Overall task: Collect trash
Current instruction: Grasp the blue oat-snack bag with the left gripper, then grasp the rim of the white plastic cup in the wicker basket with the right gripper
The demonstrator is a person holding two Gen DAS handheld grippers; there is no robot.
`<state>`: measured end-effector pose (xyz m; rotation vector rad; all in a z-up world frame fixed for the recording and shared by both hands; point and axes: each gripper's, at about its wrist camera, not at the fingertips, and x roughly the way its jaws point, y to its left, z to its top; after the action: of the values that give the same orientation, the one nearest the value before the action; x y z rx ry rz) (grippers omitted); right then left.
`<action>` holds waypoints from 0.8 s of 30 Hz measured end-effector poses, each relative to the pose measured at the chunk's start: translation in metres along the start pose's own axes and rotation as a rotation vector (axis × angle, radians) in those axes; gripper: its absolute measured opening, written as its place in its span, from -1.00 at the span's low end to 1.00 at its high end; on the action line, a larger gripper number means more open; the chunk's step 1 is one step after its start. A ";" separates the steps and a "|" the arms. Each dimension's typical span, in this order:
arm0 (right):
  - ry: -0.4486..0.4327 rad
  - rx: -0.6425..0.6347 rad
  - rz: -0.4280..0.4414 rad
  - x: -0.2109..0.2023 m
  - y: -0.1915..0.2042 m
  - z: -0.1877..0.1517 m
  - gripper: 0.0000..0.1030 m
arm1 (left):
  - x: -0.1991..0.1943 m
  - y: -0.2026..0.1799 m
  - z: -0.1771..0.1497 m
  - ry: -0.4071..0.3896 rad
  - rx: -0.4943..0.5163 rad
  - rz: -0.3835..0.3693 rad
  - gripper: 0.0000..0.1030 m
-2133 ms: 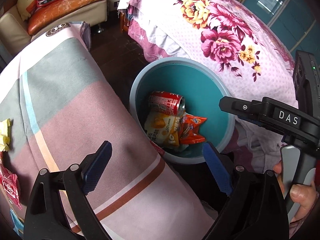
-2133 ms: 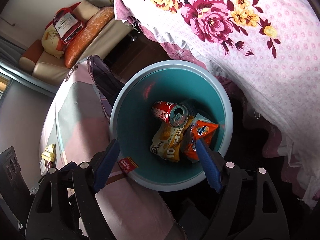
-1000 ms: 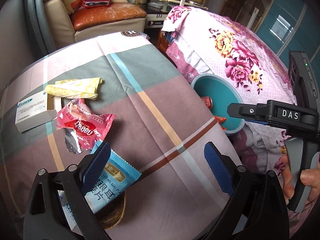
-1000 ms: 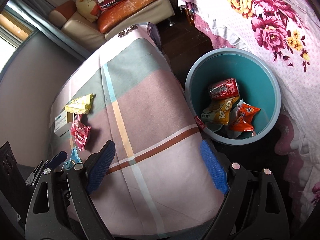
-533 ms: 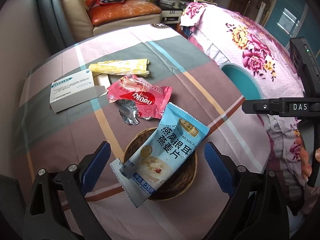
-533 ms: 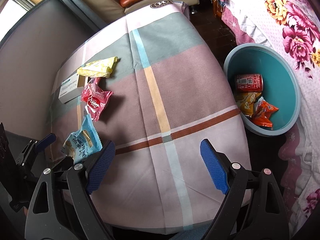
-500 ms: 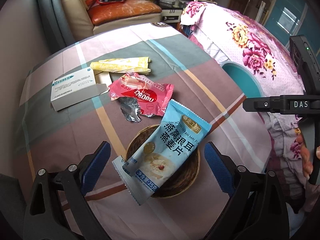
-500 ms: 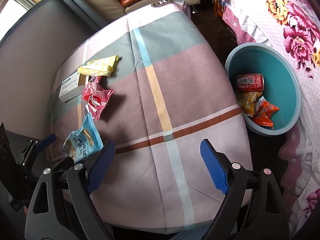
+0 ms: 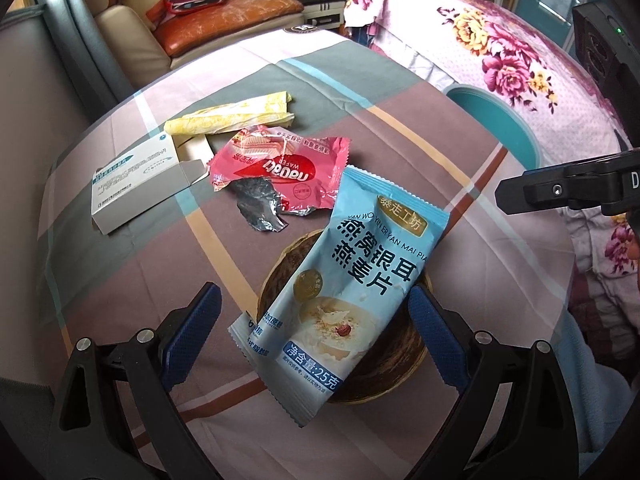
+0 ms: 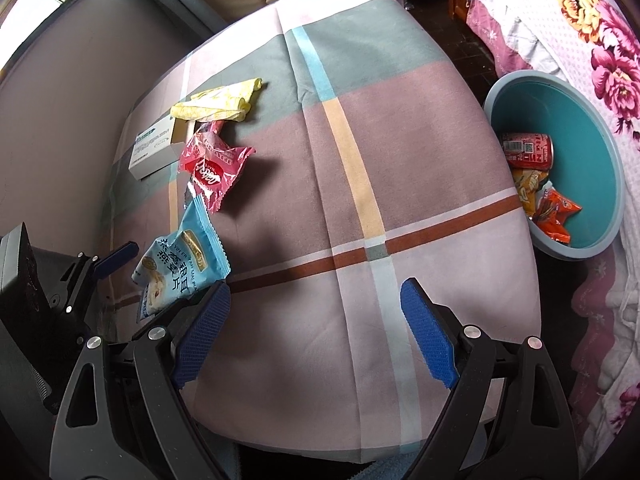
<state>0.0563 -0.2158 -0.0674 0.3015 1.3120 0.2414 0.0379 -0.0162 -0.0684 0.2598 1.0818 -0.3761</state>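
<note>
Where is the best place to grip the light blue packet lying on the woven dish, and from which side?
Probably the blue packet by its near end, which overhangs the dish rim. The open left gripper comes from above, pads across its long edges.

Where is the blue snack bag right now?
The blue snack bag lies across a small woven basket on the checked tablecloth, right in front of the open left gripper, with the red wafer wrapper just beyond it.
</note>
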 end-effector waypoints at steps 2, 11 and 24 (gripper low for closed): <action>-0.001 0.000 -0.003 0.001 0.000 0.000 0.61 | 0.001 -0.001 0.001 -0.005 0.003 0.001 0.79; -0.018 -0.020 -0.006 0.004 0.007 0.000 0.61 | -0.001 0.009 0.000 -0.020 -0.095 -0.063 -0.22; 0.021 -0.124 0.143 0.013 0.069 0.007 0.06 | -0.024 0.086 -0.028 -0.061 -0.362 -0.043 -0.23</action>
<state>0.0660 -0.1472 -0.0530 0.2884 1.2915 0.4465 0.0420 0.0766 -0.0576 -0.0964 1.0754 -0.2191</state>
